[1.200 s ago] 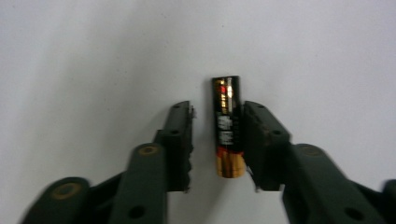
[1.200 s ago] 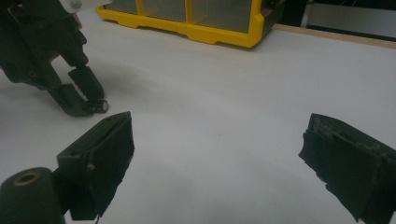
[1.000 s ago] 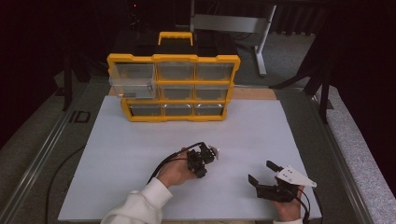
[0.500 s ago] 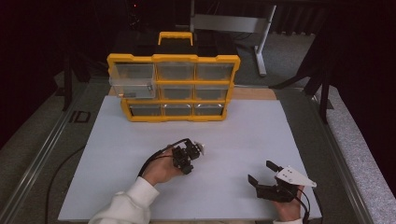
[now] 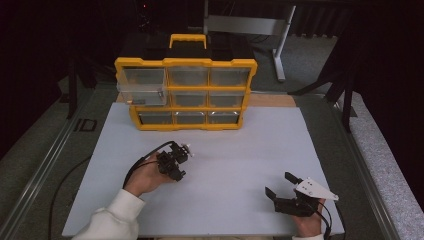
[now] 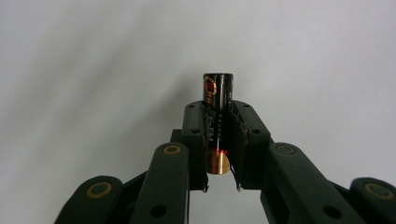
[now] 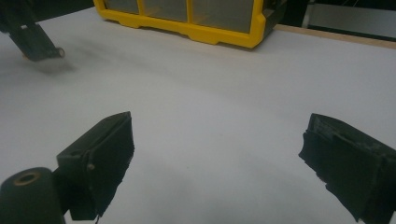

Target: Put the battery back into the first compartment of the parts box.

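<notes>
The left gripper clamps a black battery upright between its two black jaws, gold end at the bottom, above a plain white table.

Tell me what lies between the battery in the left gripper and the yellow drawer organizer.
Nothing: in the high view, bare white board separates battery from organizer.

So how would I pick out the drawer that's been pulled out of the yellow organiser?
Start at the yellow organiser at the far edge of the white board. Look at its left column, where the upper clear drawer juts forward. Every other drawer sits flush in the frame.
</notes>
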`<state>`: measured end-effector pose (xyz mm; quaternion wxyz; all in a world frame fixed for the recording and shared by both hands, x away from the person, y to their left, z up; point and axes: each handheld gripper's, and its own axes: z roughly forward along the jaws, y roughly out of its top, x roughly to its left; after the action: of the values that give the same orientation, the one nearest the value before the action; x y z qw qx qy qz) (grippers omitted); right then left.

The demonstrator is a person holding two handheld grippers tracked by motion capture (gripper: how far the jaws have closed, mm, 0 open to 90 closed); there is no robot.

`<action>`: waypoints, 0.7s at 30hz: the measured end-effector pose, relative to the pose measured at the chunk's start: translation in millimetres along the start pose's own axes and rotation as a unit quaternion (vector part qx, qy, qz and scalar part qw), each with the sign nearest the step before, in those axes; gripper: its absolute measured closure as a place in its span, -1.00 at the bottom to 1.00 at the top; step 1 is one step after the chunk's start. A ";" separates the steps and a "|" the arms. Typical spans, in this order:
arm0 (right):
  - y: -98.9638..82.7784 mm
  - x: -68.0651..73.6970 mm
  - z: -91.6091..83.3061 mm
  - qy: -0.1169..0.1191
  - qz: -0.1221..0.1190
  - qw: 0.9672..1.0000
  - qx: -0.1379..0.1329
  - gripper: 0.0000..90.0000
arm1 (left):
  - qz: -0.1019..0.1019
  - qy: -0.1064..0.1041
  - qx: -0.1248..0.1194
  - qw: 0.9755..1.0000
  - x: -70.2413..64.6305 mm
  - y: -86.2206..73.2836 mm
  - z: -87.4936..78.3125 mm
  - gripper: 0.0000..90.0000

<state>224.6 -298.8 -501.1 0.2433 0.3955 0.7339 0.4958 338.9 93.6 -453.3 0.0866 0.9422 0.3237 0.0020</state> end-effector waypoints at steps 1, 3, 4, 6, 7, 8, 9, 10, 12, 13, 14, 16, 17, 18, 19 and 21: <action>0.0 0.1 0.2 0.000 0.000 1.000 0.000 -0.81 | -0.003 0.002 -0.008 1.000 6.0 -4.4 -8.0 0.73; 0.1 0.3 0.2 0.000 -0.001 1.000 0.000 -0.81 | -0.003 0.005 -0.012 1.000 8.4 -6.4 -12.4 0.73; 0.1 0.2 0.3 0.000 0.000 1.000 0.000 -0.81 | -0.010 0.001 -0.018 1.000 12.0 -10.1 -21.4 0.73; 0.0 0.0 0.2 0.000 0.000 1.000 0.000 -0.81 | -0.019 0.000 -0.022 1.000 14.7 -13.5 -31.2 0.73; 0.1 0.0 0.2 0.000 0.000 1.000 0.000 -0.81 | -0.015 0.003 -0.025 1.000 17.8 -14.8 -36.6 0.73; 0.1 0.1 0.3 0.000 0.000 1.000 0.000 -0.81 | -0.021 0.001 -0.029 0.999 20.4 -16.5 -41.6 0.73; 0.1 0.2 0.3 0.000 0.000 1.000 0.000 -0.81 | -0.021 0.001 -0.030 0.999 23.6 -18.0 -46.9 0.73; 0.1 0.3 0.3 0.000 0.000 1.000 0.000 -0.81 | -0.021 0.001 -0.030 0.999 23.6 -18.0 -46.9 0.73; 0.1 0.2 0.2 0.000 0.000 1.000 0.000 -0.81 | -0.030 0.003 -0.034 0.999 29.0 -21.6 -57.3 0.73; 0.1 -0.1 0.1 0.000 0.000 1.000 -0.001 -0.81 | -0.031 0.005 -0.037 0.999 34.8 -25.2 -68.1 0.73; 0.1 -0.1 0.1 0.000 0.000 1.000 0.000 -0.81 | -0.036 0.005 -0.039 0.999 37.1 -27.0 -73.4 0.73; 0.1 -0.1 0.1 0.000 0.000 1.000 0.000 -0.81 | -0.047 0.009 -0.041 0.998 41.6 -30.6 -82.9 0.73; 0.1 -0.1 0.2 0.000 0.000 1.000 0.000 -0.81 | -0.047 0.014 -0.040 0.998 44.1 -32.1 -87.3 0.73; 0.1 -0.1 0.2 0.000 0.000 1.000 0.000 -0.81 | -0.047 0.014 -0.040 0.998 44.1 -32.1 -87.3 0.73; 0.1 0.2 0.4 0.000 0.001 1.000 0.000 -0.81 | -0.051 0.017 -0.041 0.998 48.0 -35.2 -95.5 0.73; 0.1 0.3 0.7 0.000 0.001 1.000 0.000 -0.81 | -0.053 0.014 -0.042 0.998 50.9 -38.3 -102.5 0.73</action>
<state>225.0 -298.2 -501.2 0.2431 0.3959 0.7335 0.4962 349.6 171.0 -361.4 0.1219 0.9192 0.3738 0.0244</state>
